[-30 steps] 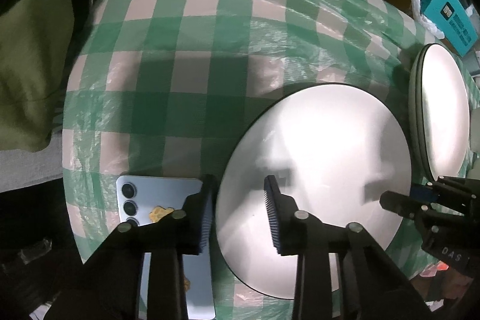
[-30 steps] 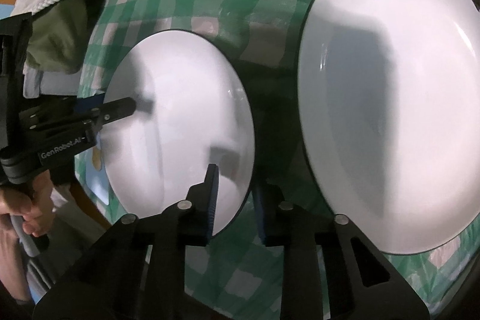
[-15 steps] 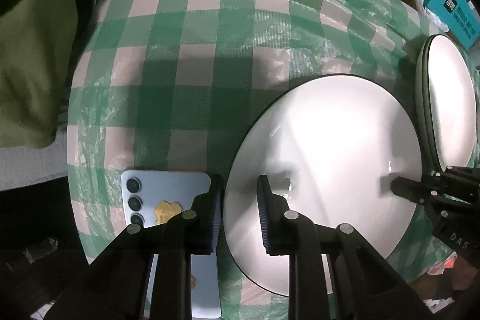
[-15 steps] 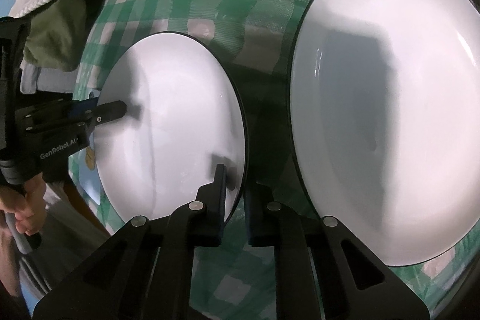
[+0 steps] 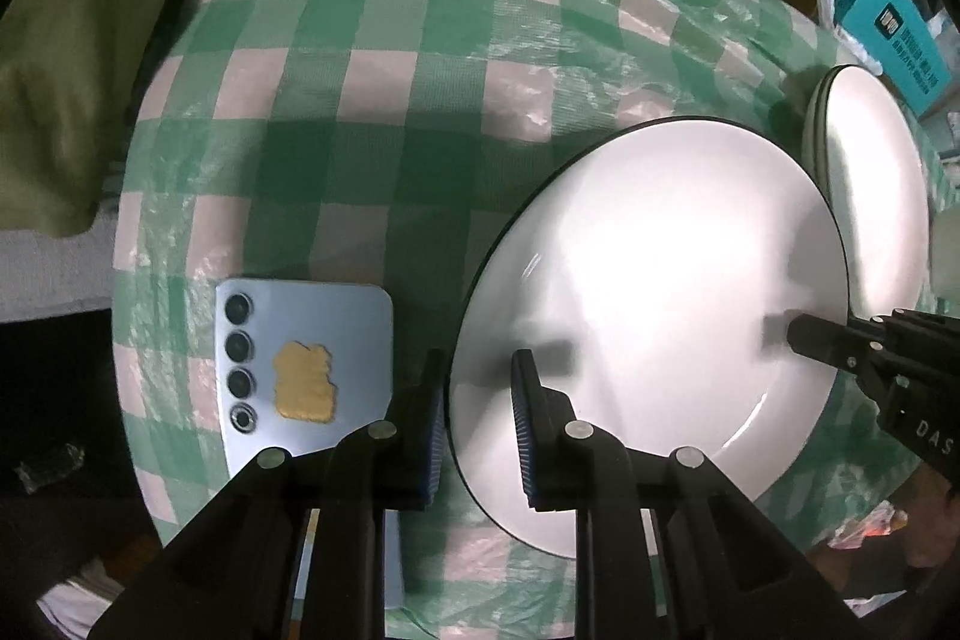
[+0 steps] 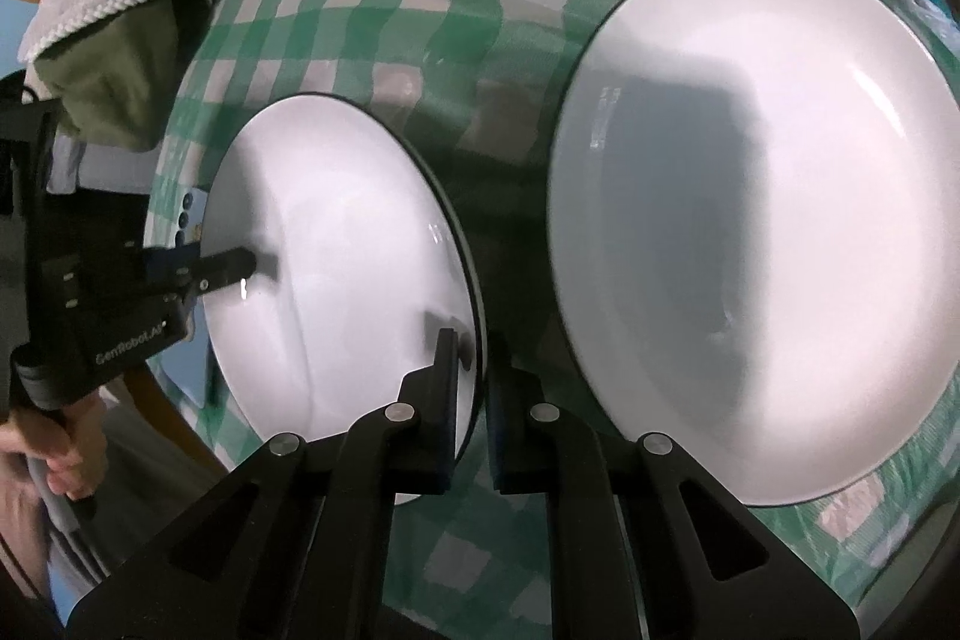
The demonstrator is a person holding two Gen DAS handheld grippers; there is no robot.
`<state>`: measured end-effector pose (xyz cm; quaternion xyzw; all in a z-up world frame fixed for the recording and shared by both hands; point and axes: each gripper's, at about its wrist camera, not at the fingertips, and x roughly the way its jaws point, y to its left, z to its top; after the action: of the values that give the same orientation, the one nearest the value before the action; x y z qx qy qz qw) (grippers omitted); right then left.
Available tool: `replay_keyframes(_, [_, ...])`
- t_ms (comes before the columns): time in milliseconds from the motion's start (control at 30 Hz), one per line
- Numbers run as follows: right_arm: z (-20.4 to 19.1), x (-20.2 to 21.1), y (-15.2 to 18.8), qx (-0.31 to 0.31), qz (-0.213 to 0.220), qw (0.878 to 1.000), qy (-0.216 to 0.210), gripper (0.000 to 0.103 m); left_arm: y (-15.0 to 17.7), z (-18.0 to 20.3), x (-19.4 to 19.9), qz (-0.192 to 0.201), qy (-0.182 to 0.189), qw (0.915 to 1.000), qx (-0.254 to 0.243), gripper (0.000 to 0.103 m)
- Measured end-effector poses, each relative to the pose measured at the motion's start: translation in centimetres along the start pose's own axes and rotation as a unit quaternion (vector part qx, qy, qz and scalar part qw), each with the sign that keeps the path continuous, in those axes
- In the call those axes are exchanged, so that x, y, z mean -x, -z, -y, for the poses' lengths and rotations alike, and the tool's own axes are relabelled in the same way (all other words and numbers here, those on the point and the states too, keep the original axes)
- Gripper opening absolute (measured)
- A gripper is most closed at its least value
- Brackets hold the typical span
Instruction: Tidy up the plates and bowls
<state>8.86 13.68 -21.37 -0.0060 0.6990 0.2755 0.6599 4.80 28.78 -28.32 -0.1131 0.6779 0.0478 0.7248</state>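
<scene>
Round white glazed plate with a thin dark rim [image 5: 654,316], lying on a crinkled, glossy green-and-white checked plastic tablecloth [image 5: 372,112] and serving as landmark. The left gripper [image 5: 477,421] straddles the plate's near-left rim, one ribbed blue-padded finger over the glaze and one outside the edge; whether the pads touch the plate cannot be told. The right gripper [image 6: 467,394] straddles the opposite rim, its jaws narrow and closed on the edge. Beyond that rim stands a second, larger round white plate [image 6: 762,244], just beside the first; its far edge is cut off in the left view, and a doubled rim there hints at stacking, unresolved. Left of the landmark lies a pale blue smartphone [image 5: 300,370], camera side up, its lower end hidden by the left gripper's fingers.
</scene>
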Motion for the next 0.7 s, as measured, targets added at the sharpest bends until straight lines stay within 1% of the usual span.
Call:
replay_keyframes(133, [0.6,0.6,0.0,-0.011,0.002,1.0,0.002,0.009,0.9,0.2,0.3,0.014,0.002,0.9999,-0.003,0.017])
replay_keyframes(233, [0.9,1.0,0.1,-0.019,0.0,1.0,-0.001,0.009,1.4,0.1,0.2,0.017,0.006,0.9998,-0.002,0.017])
replay_keyframes(400, [1.4,2.1,0.3,-0.03,0.003,0.999,-0.009,0.009,1.3,0.0,1.4,0.02,0.016,0.9997,-0.003,0.017])
replay_keyframes(433, [1.6,2.5,0.3,-0.033,0.004,0.999,-0.01,0.009,1.3,-0.6,1.2,0.022,0.017,0.9996,-0.004,0.017])
replay_keyframes(567, [2.4,3.9,0.3,-0.047,0.011,0.999,-0.017,0.009,1.2,-0.5,1.6,0.029,0.023,0.9993,-0.011,0.017])
replay_keyframes(700, [3.5,5.6,0.2,-0.06,0.023,0.998,-0.019,0.009,0.8,0.8,2.1,0.035,0.028,0.9988,-0.021,0.017])
